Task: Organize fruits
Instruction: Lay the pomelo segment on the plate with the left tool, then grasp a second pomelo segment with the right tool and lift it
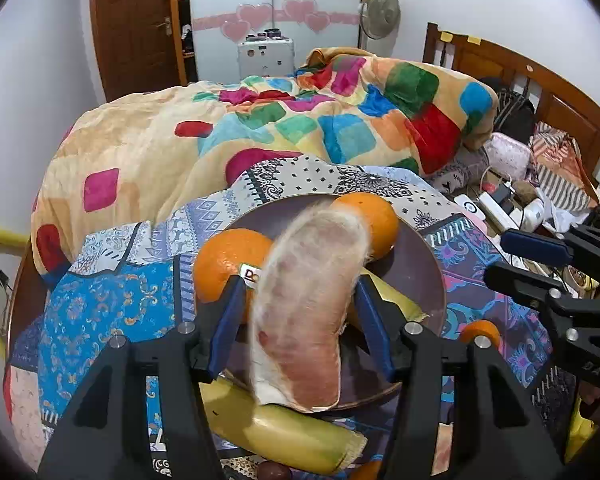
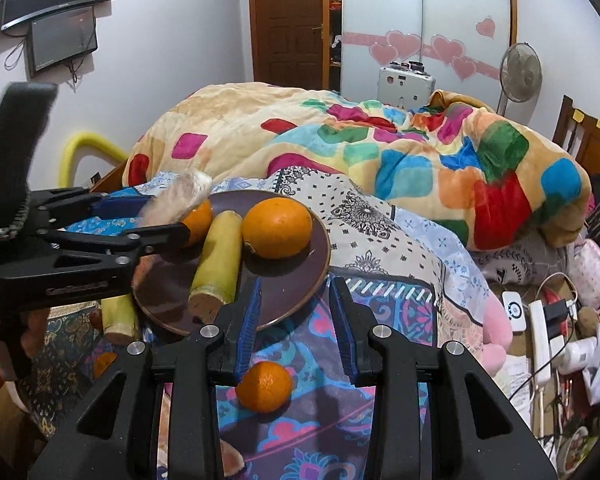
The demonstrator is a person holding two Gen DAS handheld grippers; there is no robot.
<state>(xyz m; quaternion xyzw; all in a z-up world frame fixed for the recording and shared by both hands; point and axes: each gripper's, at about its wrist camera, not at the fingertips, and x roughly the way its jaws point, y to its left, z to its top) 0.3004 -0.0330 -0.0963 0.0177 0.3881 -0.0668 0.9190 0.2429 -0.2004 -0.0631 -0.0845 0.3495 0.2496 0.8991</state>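
Left wrist view: the left gripper (image 1: 300, 304) holds a peeled pomelo segment (image 1: 304, 308) between its blue pads, above the brown plate (image 1: 424, 268). Two oranges (image 1: 228, 264) and a banana piece (image 1: 396, 296) lie on the plate.

Right wrist view: the right gripper (image 2: 296, 328) stands wide apart, holding nothing, over a small orange (image 2: 264, 386) on the patterned cloth (image 2: 380, 240) beside the plate (image 2: 300, 280).

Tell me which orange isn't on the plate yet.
The small orange lying on the patterned cloth, just below the open right tongs. The two bigger oranges sit on the brown plate beside a banana piece.
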